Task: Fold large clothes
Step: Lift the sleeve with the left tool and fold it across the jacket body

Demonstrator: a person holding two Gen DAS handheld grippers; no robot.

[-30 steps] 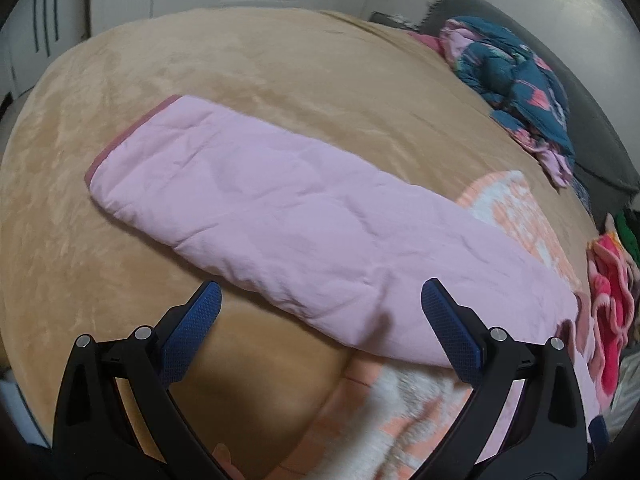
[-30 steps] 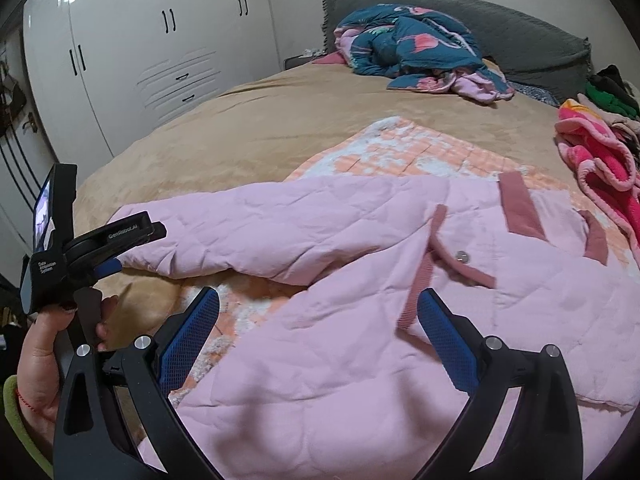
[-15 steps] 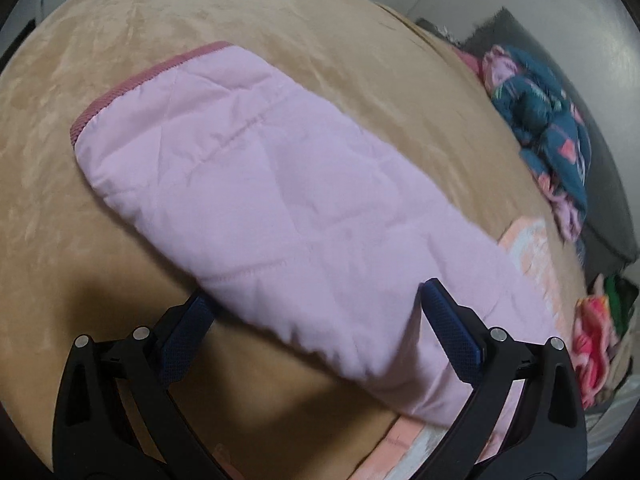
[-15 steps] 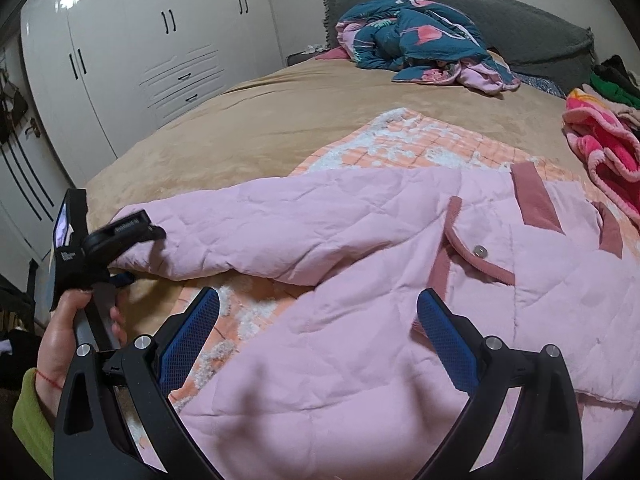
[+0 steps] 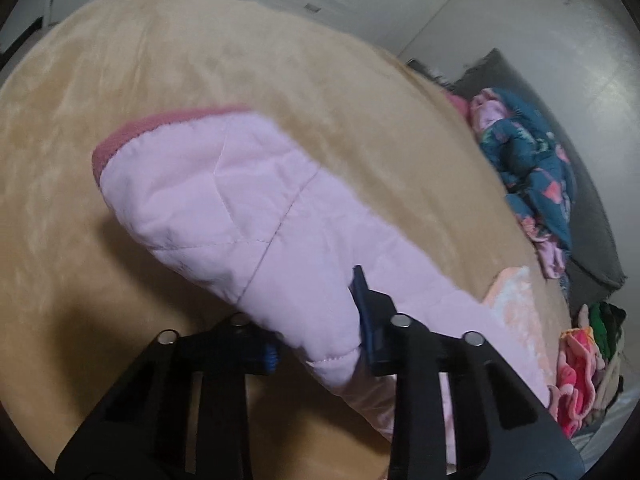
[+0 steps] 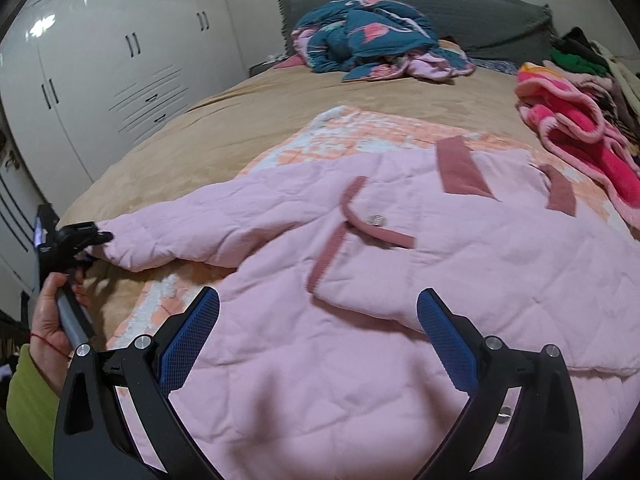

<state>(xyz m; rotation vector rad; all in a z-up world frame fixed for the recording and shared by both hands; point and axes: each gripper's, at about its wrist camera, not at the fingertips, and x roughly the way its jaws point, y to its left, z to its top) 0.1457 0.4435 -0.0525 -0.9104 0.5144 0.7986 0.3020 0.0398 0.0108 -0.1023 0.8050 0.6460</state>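
1. A pink quilted jacket (image 6: 400,280) is laid across the bed (image 6: 248,128), filling the centre and lower part of the right wrist view.
2. The jacket rests partly on an orange-and-white checked blanket (image 6: 360,136), which is spread over the tan bed cover.
3. One sleeve (image 5: 248,216) of the jacket is extended toward the left edge of the right wrist view. Its darker pink cuff (image 5: 132,136) is seen at the left centre of the left wrist view.
4. The left gripper (image 5: 320,336) is clenched on the sleeve: the quilted fabric is pinched between the two blue pads at the lower centre of the left wrist view. In the right wrist view, the same gripper (image 6: 76,240) is seen at the left edge, meeting the sleeve end and held by a hand (image 6: 52,316).
5. The right gripper (image 6: 320,340) is held with its jaws released and spread wide above the jacket body at the bottom of its view. No fabric is between the blue pads (image 6: 188,340).
6. Dark pink pocket flaps (image 6: 464,168) and a front trim strip with a metal snap (image 6: 376,220) are visible on the jacket front.
7. A teal-and-pink patterned garment (image 6: 368,36) is bunched at the top centre of the right wrist view, against a grey headboard cushion (image 6: 480,16).
8. A pile of bright pink and other clothes (image 6: 576,128) lies at the upper right.
9. White wardrobe doors (image 6: 120,64) occupy the upper left.
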